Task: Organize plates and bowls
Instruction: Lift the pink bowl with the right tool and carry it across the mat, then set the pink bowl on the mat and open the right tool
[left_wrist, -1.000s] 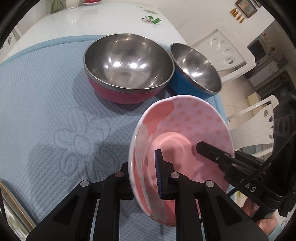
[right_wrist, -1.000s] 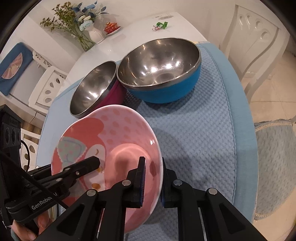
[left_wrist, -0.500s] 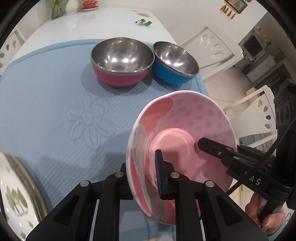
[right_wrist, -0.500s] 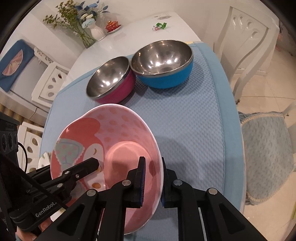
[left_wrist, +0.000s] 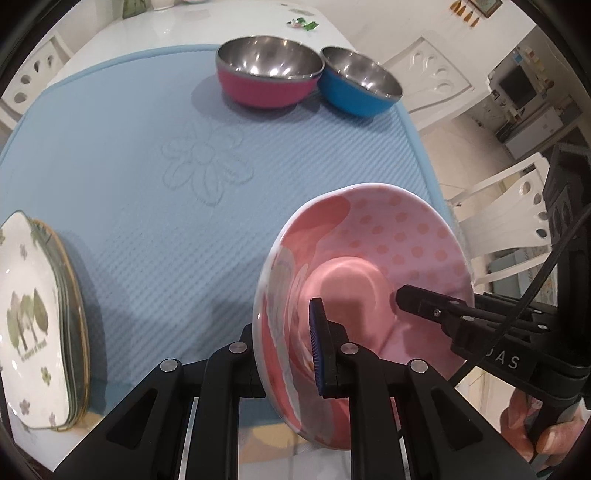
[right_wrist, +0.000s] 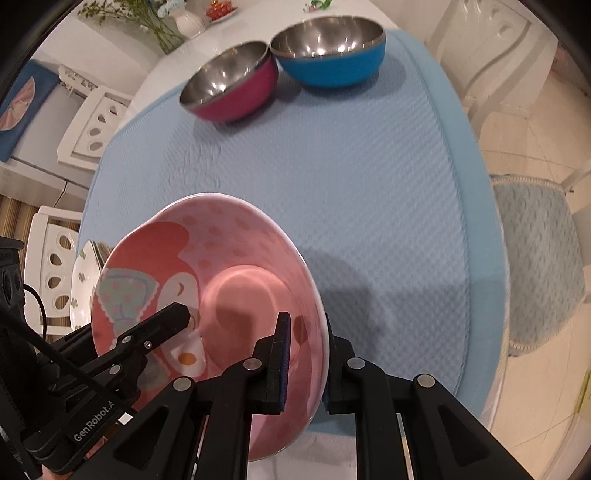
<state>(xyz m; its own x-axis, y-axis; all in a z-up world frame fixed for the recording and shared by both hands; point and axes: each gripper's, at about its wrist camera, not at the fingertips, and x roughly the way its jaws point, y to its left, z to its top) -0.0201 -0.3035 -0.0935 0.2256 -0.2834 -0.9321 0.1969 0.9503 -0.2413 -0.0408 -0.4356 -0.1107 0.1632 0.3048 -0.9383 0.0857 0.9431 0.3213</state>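
Holding the pink bowl by both rims

I have the left claw and right claw each clenched on opposite rims of the pink cartoon bowl, raised over the near edge of the blue quilted mat. Open mat lies ahead. "GenRobot.A" reads on the left claw. Far ahead, the magenta bowl and blue bowl touch, both empty. Stacked tree-print plates sit left.

left wrist: close, facing forward | right wrist: likewise | shared: pink bowl, blue mat
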